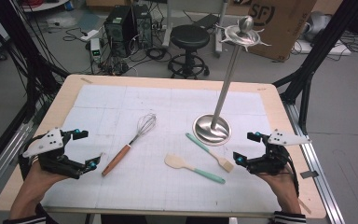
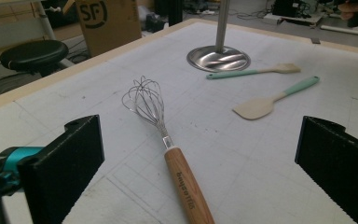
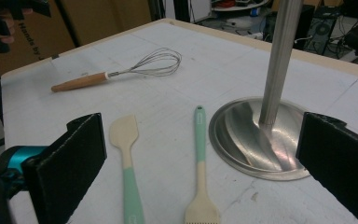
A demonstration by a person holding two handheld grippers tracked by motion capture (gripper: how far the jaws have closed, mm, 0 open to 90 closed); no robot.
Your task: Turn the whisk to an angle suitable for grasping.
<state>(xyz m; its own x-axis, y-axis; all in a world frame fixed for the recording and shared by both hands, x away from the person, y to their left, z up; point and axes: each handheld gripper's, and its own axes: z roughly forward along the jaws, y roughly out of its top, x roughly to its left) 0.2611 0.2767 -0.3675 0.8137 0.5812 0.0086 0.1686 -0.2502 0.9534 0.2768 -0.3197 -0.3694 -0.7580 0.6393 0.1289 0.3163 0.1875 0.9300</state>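
Both tools are wide open and hold nothing. The left tool (image 1: 85, 150) sits at the 8 o'clock side of the tabletop (image 1: 168, 93), and the right tool (image 1: 245, 147) sits at the 4 o'clock side. The whisk (image 1: 130, 143) lies flat just beside the left tool, at about 3 o'clock from it. Its wire head points to 1 o'clock and its wood handle (image 2: 187, 186) points down toward the left tool. In the left gripper view the handle lies right between the two black jaws, but they do not touch it. I think the whisk is light. The wires (image 2: 145, 101) are thin and springy, so they could bend or slip if pinched. The handle is hard, round and smooth, so it is the best place to grab, near its middle, with the jaws across it. It may roll a bit because it is round. Near the right tool lie a spatula (image 1: 193, 168) and a brush (image 1: 209, 152), both with green handles. The spatula is at about 9 o'clock from that tool and the brush is closer to it. They look light too, and their tips may be soft, so the green handles are the spots to hold. A shiny stand (image 1: 211, 129) with a tall pole rises at 12 o'clock from the brush.
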